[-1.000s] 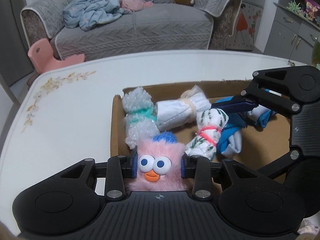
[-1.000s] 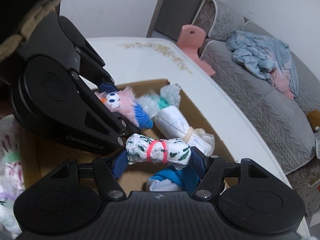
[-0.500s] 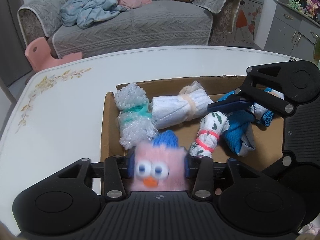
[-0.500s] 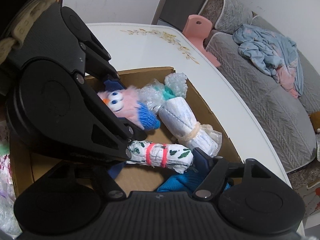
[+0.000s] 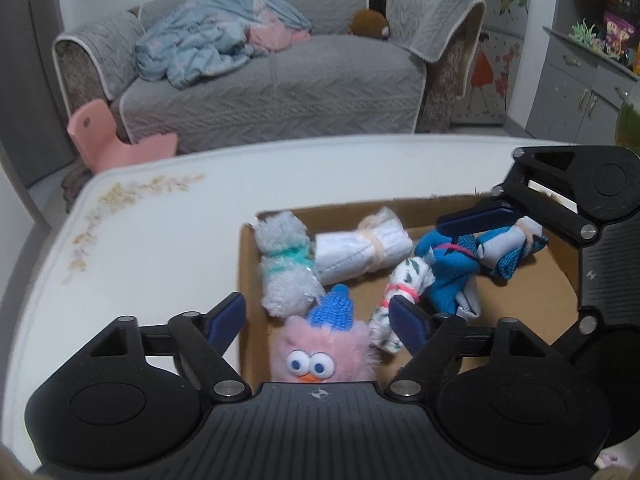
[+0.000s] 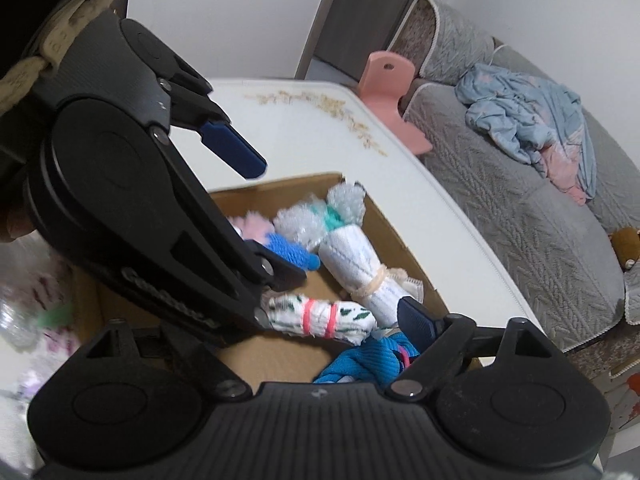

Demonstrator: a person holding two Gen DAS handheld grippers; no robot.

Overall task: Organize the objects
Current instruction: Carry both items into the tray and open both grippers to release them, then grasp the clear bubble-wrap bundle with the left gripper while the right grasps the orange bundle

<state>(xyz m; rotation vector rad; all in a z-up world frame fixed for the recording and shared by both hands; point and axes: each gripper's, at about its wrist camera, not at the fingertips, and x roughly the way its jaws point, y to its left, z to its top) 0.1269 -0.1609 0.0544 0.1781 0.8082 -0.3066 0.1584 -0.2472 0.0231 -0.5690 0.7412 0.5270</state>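
1. Two grippers are over the cardboard box that sits on the white table; I see both from my wrist feeds.
2. My left gripper is released: its blue pads stand wide apart, one over the table left of the box wall, the other inside the box.
3. The pink fuzzy toy with googly eyes and a blue knit cap lies in the near left corner of the box, between those pads but touching neither that I can see.
4. My right gripper is also spread open. Only its right pad shows in its own feed; the other is hidden behind the left gripper's body.
5. The white roll with green leaf print, bound by two pink bands, lies on the box floor between the right gripper's fingers; I cannot tell whether it touches either one.
6. Just beyond the toy is a bubble-wrap bundle tied with a teal band, against the left wall.
7. Right of it lies a white cloth roll with a tan band, angled toward the far wall.
8. A blue cloth bundle rests on the right side of the box, beside the leaf-print roll.
9. Far behind the table stands a grey sofa with a heap of light blue cloth on it.
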